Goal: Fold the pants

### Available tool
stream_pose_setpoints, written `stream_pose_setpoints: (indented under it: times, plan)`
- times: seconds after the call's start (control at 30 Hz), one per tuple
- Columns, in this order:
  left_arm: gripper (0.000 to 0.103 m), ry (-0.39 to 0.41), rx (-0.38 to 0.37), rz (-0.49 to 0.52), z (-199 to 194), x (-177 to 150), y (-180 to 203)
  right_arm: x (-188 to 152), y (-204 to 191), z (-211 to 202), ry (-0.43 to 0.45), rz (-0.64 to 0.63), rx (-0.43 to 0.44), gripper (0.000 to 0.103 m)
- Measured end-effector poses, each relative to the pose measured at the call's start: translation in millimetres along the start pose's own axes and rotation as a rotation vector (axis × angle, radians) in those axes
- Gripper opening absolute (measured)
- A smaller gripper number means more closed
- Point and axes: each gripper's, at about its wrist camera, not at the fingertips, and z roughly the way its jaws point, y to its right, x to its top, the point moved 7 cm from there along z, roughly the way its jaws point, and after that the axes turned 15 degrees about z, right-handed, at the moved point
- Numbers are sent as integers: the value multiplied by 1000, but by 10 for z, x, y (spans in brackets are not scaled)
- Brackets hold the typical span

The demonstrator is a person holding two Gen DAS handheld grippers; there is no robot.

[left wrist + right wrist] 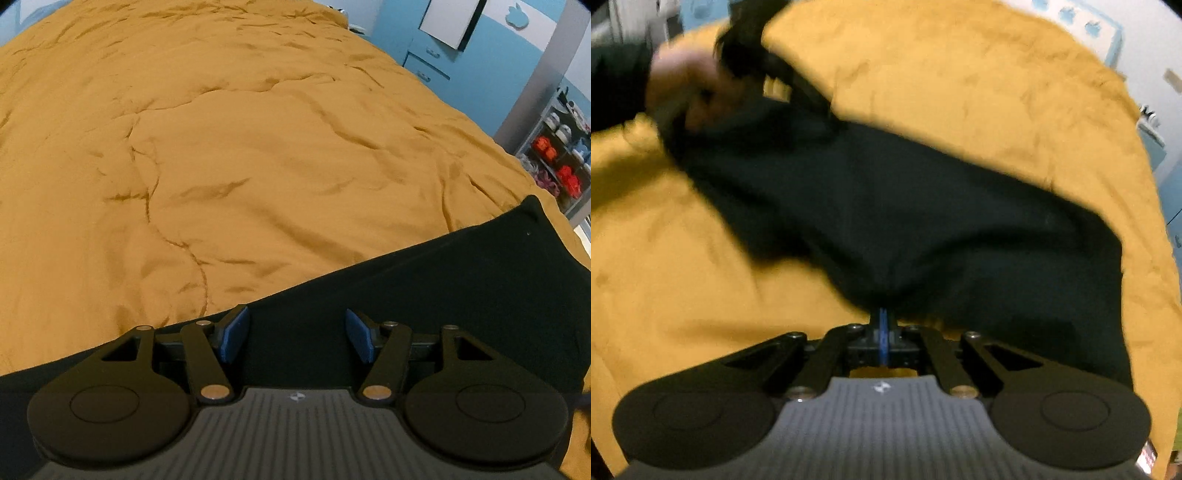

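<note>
Pants (886,206) bunch ahead of the right gripper (882,325) pinching their edge, a grip unseen from the left gripper (297,334), spread wide above black cloth.

Dim, warm indoor light; right wrist view motion-blurred, perhaps unfocused; fisheye edges bend.

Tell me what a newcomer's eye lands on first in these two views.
First, the black pants sprawled dark across the mustard-yellow bedspread that fills both views. Next, the right gripper, its blue pads pinched shut on a bunch of the pants' fabric, while the left gripper stands open over the cloth. In the blurred right wrist view, a hand works at the pants' far end.
</note>
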Motion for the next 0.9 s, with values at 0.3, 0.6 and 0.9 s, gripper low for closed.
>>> stream_pose_setpoints:
  times: [0.3, 0.6, 0.9]
  plan:
    - [70, 155, 17, -9, -715, -238, 9, 482, -89, -331, 227, 81, 69, 2]
    - [71, 191, 391, -467, -2177, -1964, -1737, 463, -398, 92, 34, 16, 102, 20]
    - [74, 379, 383, -881, -2692, -2862, -2736, 1553, -1546, 173, 146, -54, 273, 21]
